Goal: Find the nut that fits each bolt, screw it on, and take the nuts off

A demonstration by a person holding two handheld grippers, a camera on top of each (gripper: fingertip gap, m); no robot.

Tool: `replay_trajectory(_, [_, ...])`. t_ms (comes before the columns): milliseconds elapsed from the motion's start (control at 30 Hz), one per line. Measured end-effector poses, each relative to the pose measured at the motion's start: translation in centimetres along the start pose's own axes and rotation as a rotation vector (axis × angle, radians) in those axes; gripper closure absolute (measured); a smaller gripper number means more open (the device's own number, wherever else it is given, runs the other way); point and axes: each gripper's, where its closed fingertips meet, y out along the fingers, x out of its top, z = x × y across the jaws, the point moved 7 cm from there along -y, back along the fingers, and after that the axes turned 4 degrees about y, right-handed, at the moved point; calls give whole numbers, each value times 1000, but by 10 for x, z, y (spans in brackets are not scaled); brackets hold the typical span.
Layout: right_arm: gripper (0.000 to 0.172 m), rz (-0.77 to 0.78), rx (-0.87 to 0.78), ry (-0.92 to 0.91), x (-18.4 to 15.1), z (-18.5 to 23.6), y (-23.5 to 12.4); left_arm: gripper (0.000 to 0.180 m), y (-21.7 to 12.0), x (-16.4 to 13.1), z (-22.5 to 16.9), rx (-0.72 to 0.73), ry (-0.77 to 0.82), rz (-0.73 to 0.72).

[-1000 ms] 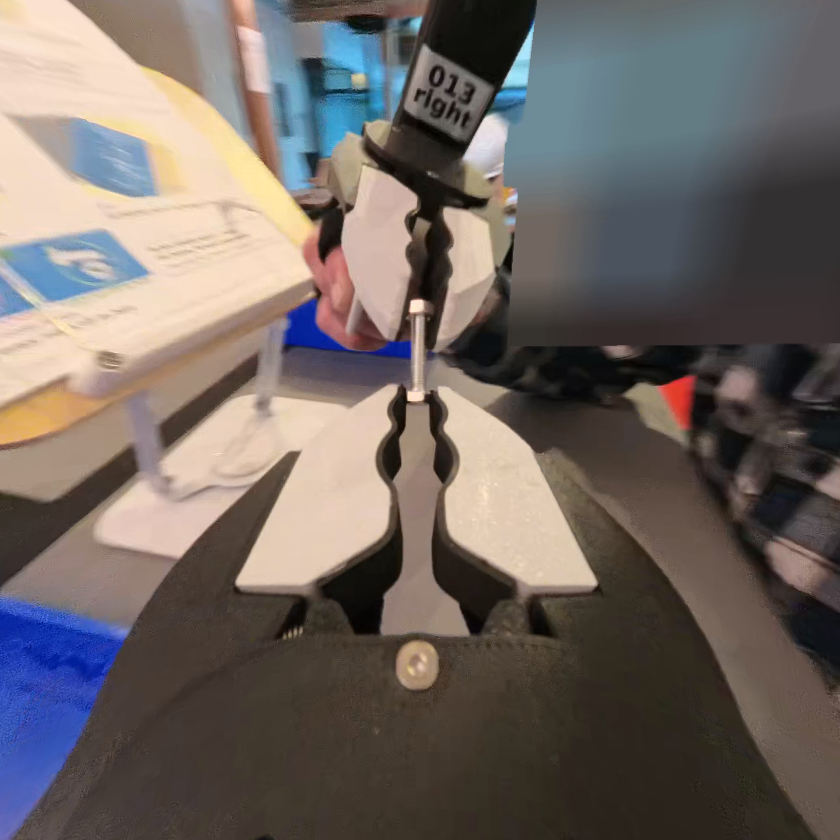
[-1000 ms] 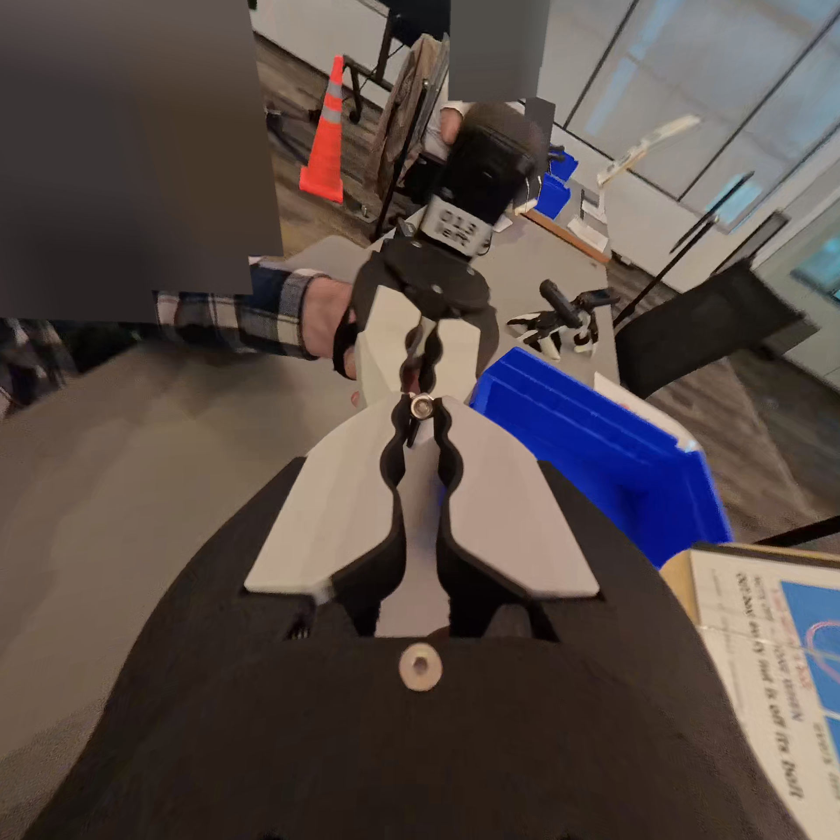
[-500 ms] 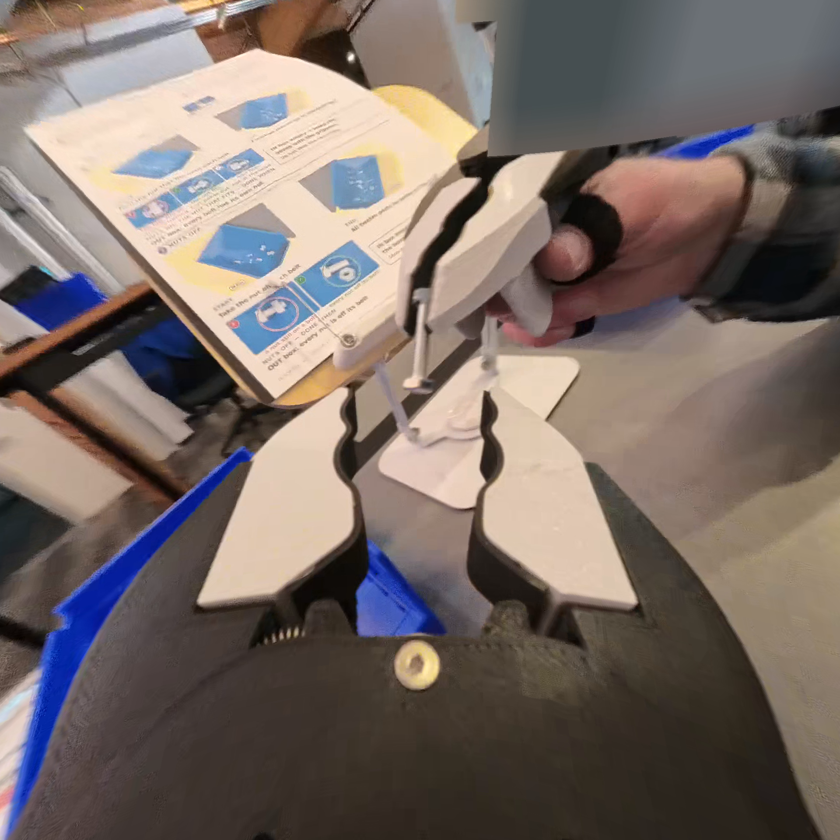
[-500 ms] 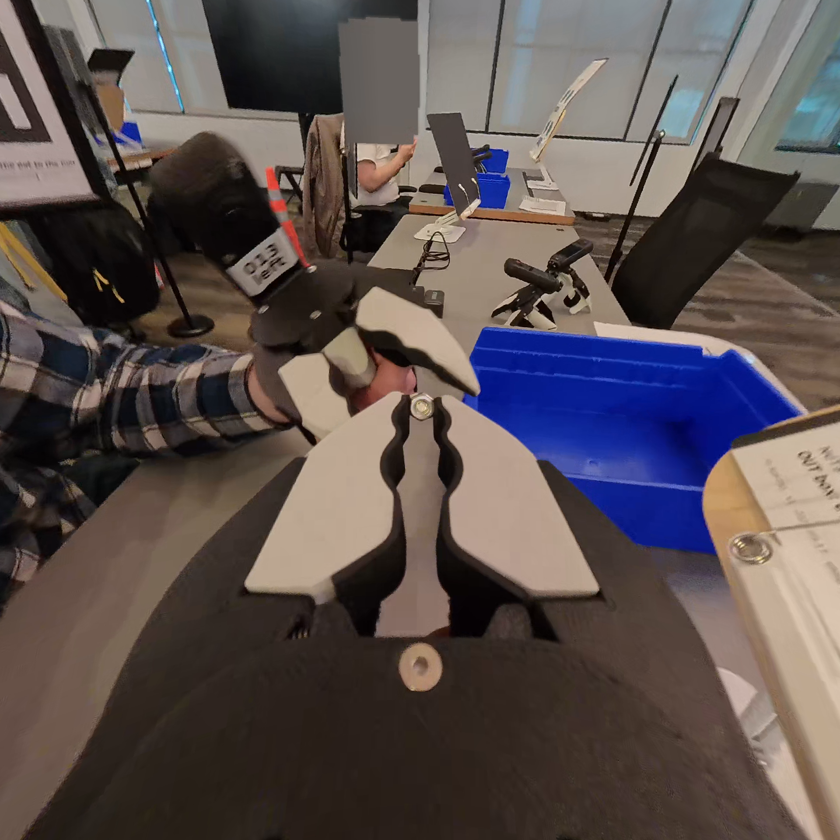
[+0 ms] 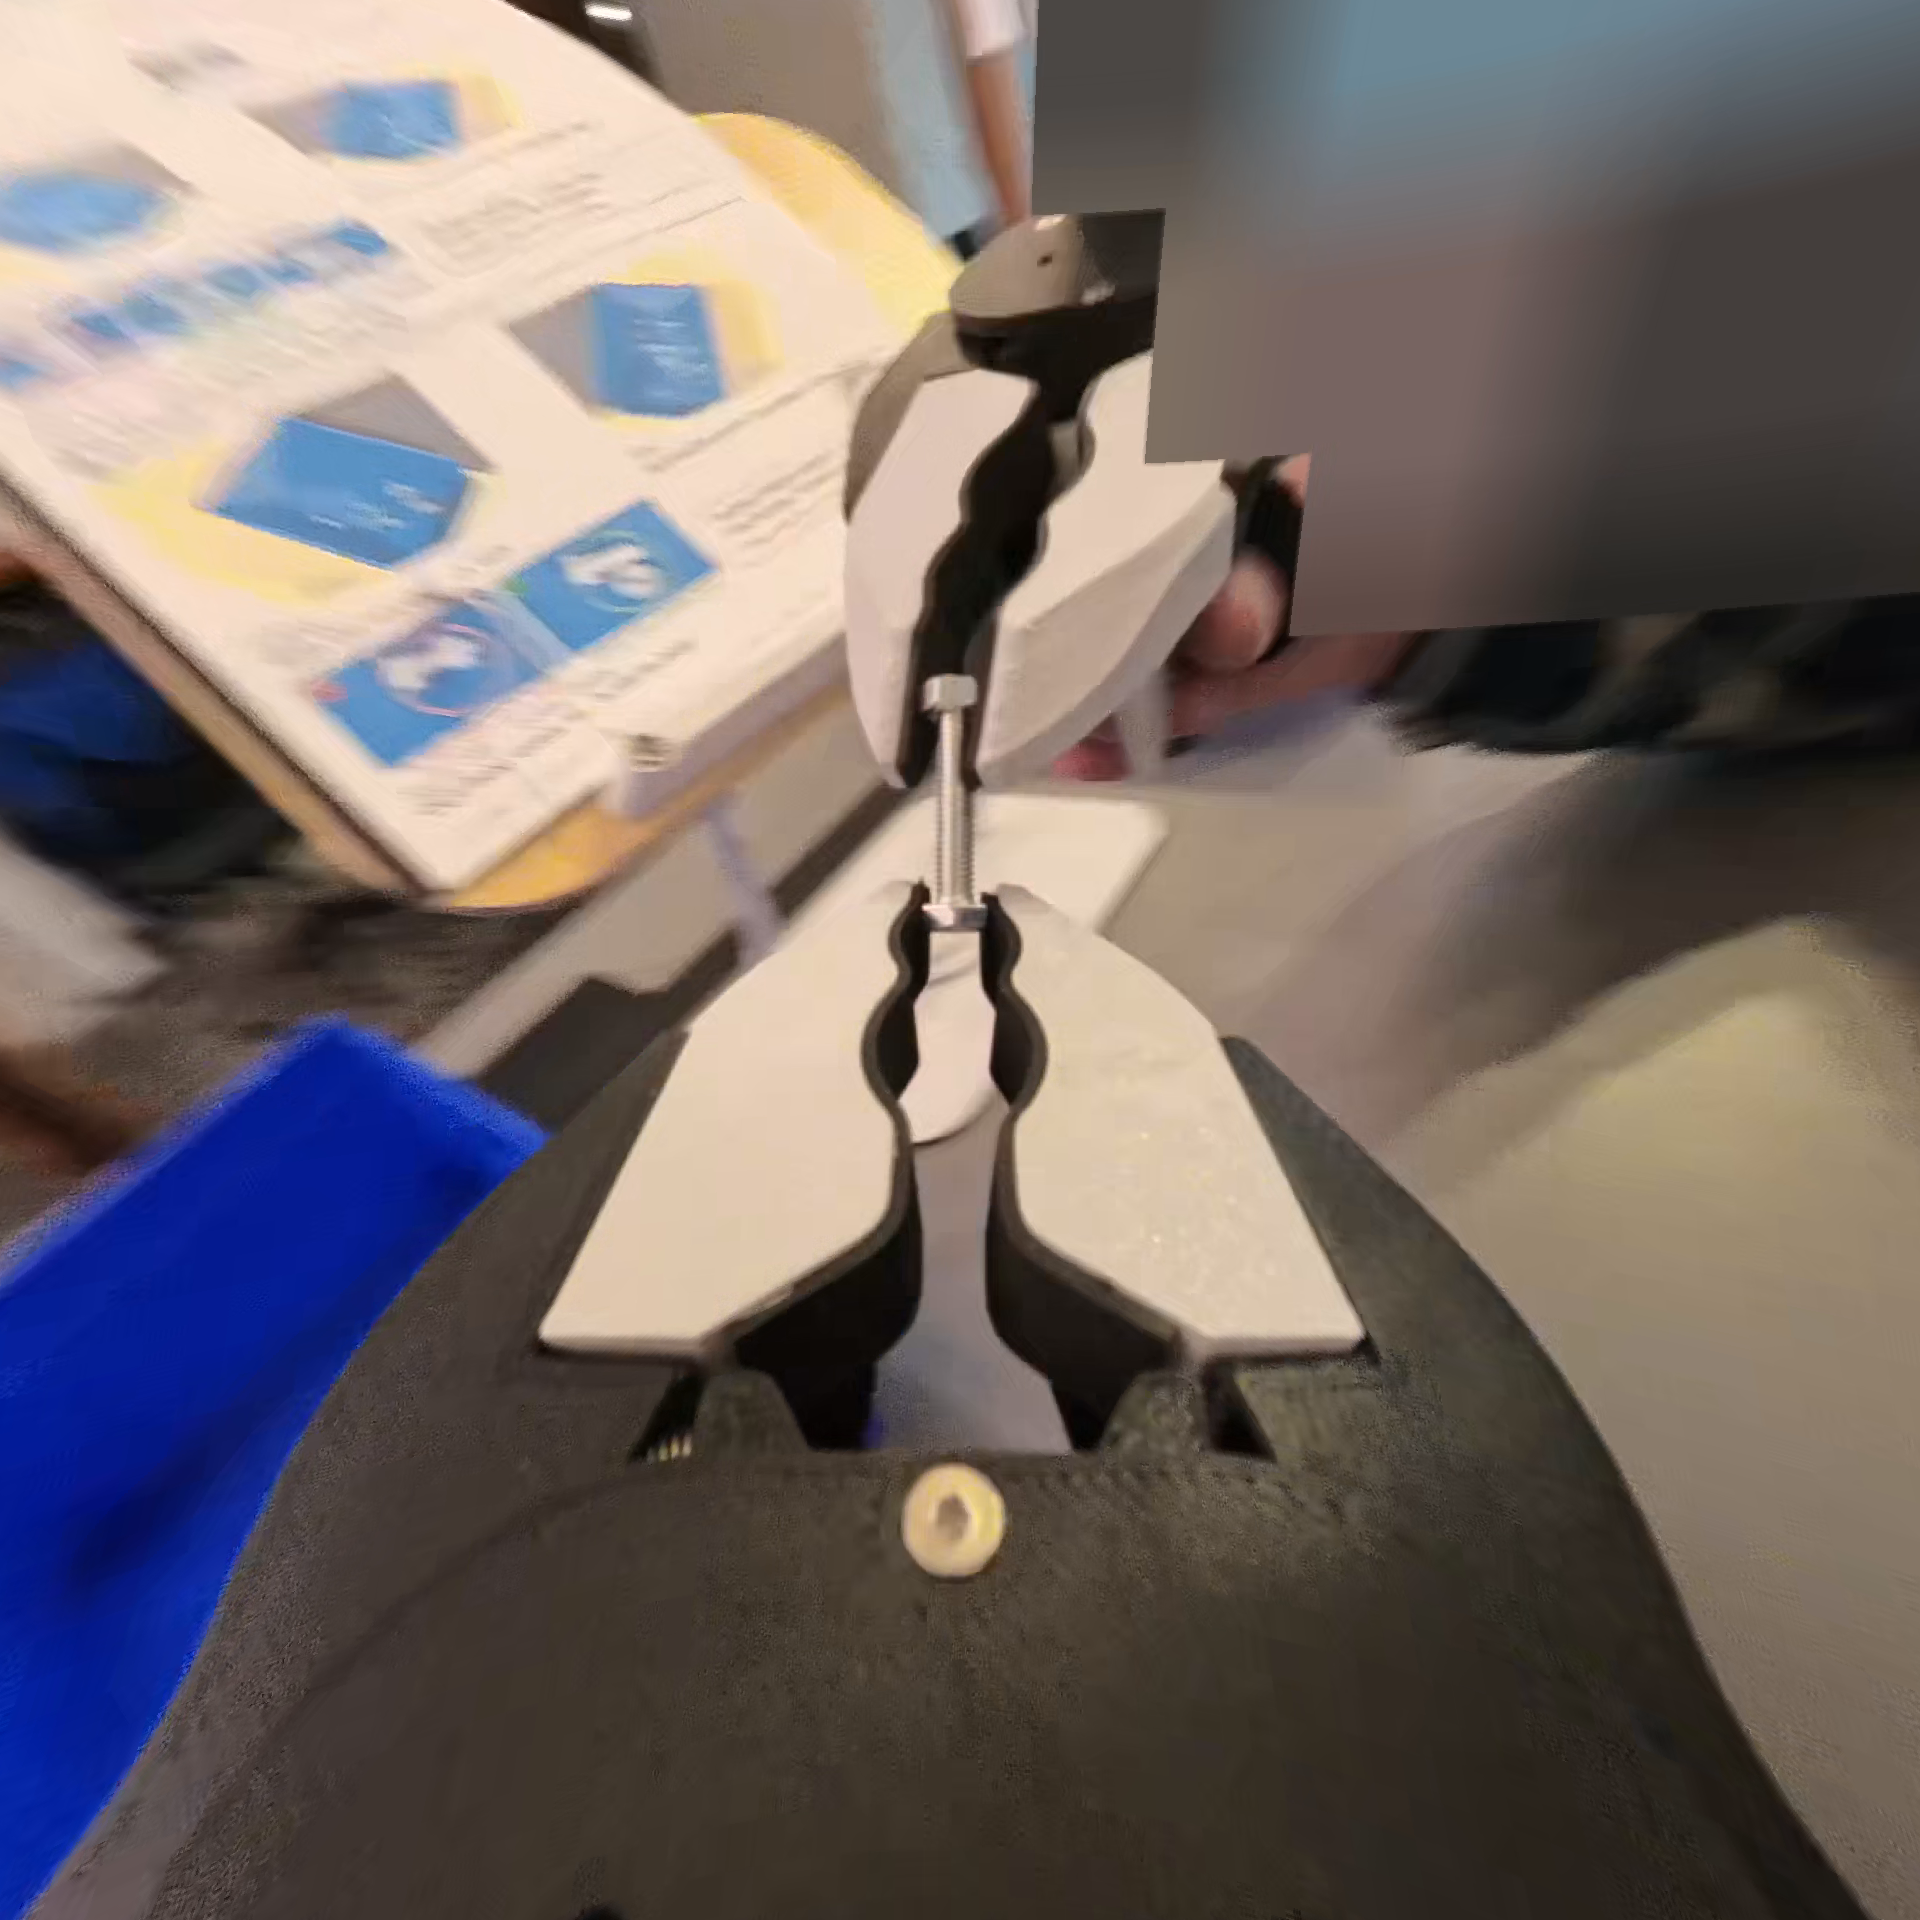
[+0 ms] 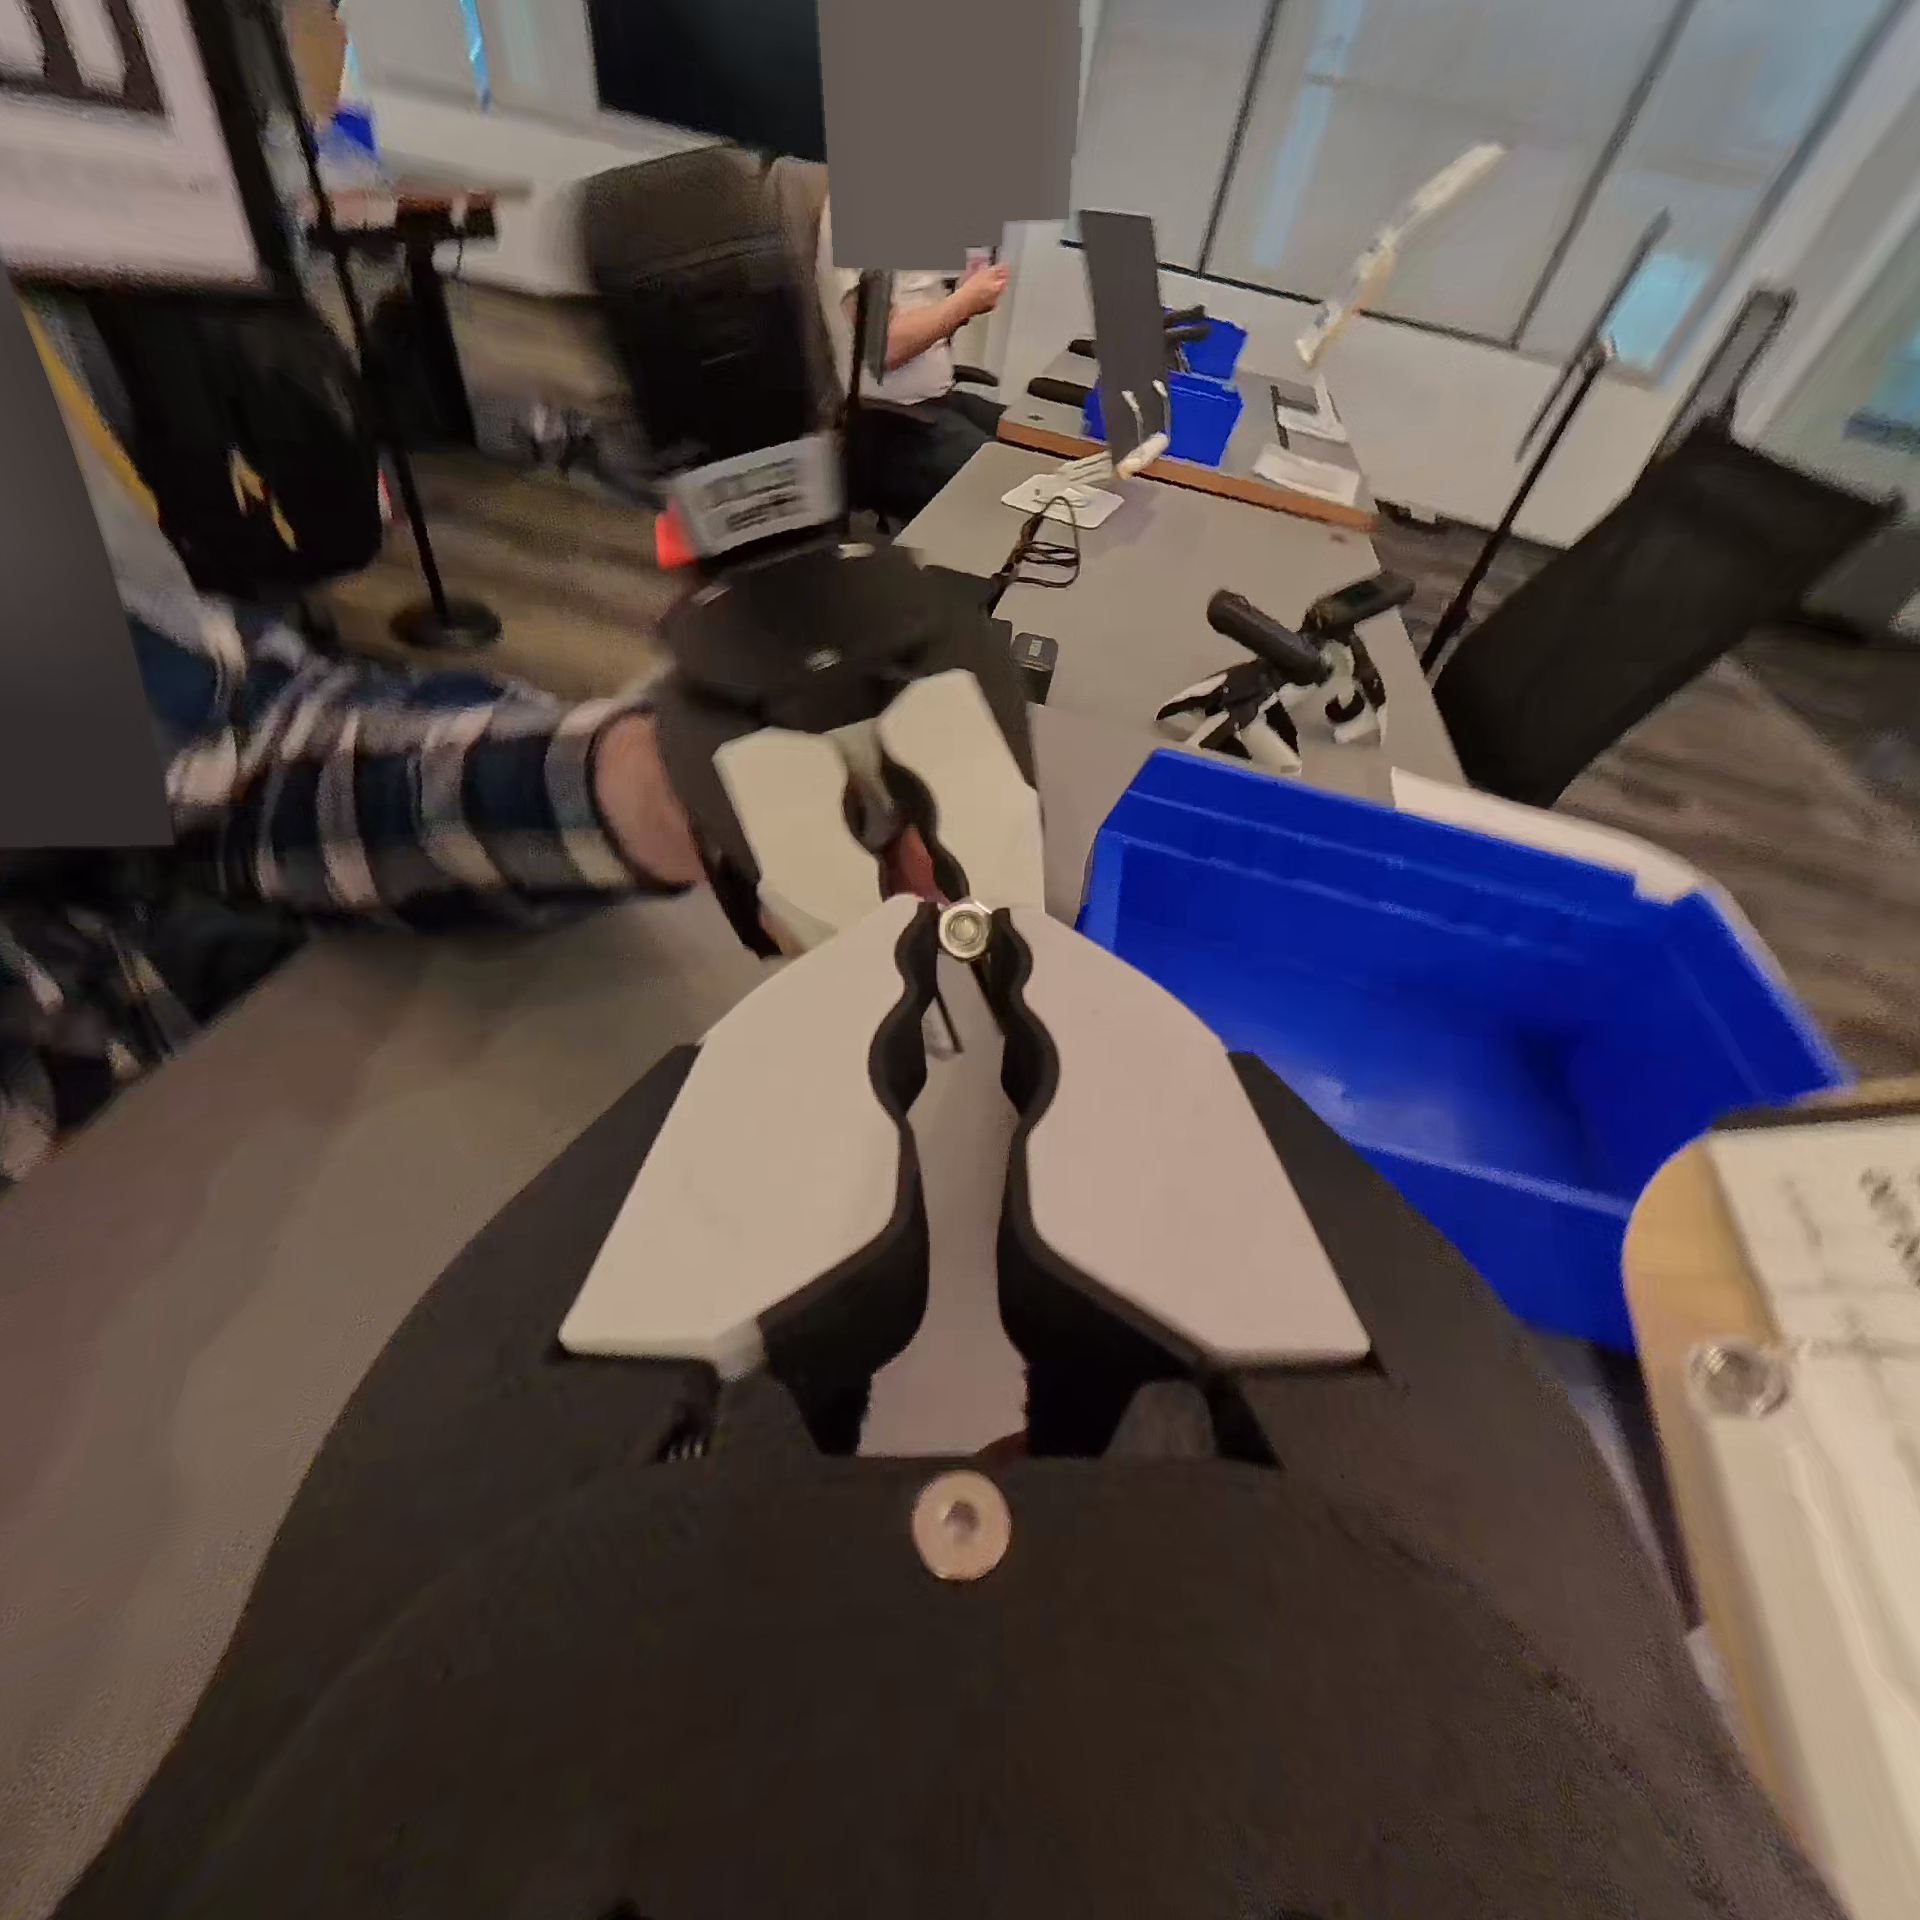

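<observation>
The left gripper [image 5: 957, 914] has its jaws closed on a silver nut [image 5: 957, 916] – the bolt [image 5: 951, 805] rises from it. The right gripper [image 6: 964, 928] clamps the bolt's head [image 5: 949, 693] above the grey counter [image 6: 312, 1122], beside a blue bin [image 6: 1455, 1039].

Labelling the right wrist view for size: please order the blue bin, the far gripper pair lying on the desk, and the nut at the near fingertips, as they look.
1. blue bin
2. gripper pair on the desk, smaller partly through distance
3. nut
</observation>
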Motion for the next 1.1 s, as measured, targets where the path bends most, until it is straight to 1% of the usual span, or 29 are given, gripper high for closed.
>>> replay_trajectory(67, [161, 26, 34, -175, 5, 14, 0, 172, -5, 1, -4, -304, -232, -82])
replay_trajectory(100, [161, 40, 37, -255, 7, 21, 0, 172, -7, 1, -5, -377, -275, -127])
replay_trajectory(167, [161, 87, 43, -379, 10, 30, 2, 171, -7, -2, -9, -534, -378, -153])
replay_trajectory(233, [161, 122, 7, -398, 11, 29, 2, 171, -4, -4, -5, -489, -393, -184])
replay_trajectory(267, [161, 120, 8, -372, 11, 27, 2, 171, -5, -4, -5, -493, -394, -190])
replay_trajectory(300, [161, 103, 9, -338, 10, 25, 2, 170, -5, -3, -4, -467, -384, -201])
replay_trajectory(333, [161, 90, -7, -303, 10, 22, 2, 160, -4, -3, -3, -425, -363, -199])
replay_trajectory(367, [161, 86, -21, -270, 9, 18, 2, 145, -3, -4, -2, -381, -332, -169])
replay_trajectory(433, [161, 53, -45, -188, 9, 9, 0, 128, 0, -6, 2, -212, -224, -98])
replay_trajectory(467, [161, 30, -51, -128, 9, 4, -2, 122, 0, -5, 4, -149, -187, -95])
replay_trajectory(533, [161, -20, -50, -22, 8, -4, -4, 121, -1, -3, 7, -14, -93, -83])
replay_trajectory(633, [161, -62, -52, 102, 2, -13, -3, 123, -2, -1, 7, 172, 83, -23])
replay_trajectory(667, [161, -69, -52, 135, 0, -15, -2, 127, -2, 0, 6, 234, 139, -13])
replay_trajectory(767, [161, -84, -25, 235, -7, -19, 4, 134, 4, -3, 5, 352, 247, 85])
replay_trajectory(833, [161, -100, -14, 291, -11, -21, 6, 146, 6, -5, 2, 367, 296, 104])
replay_trajectory(900, [161, -99, -12, 308, -13, -21, 8, 165, 8, -7, 1, 379, 323, 148])
replay_trajectory(933, [161, -98, -11, 310, -13, -20, 9, 170, 6, -6, 3, 409, 339, 154])
replay_trajectory(1067, [161, -88, -9, 275, -12, -18, 8, 170, 4, -4, 3, 360, 290, 125])
replay_trajectory(1100, [161, -78, -3, 244, -11, -17, 8, 170, 5, -5, 3, 318, 256, 127])
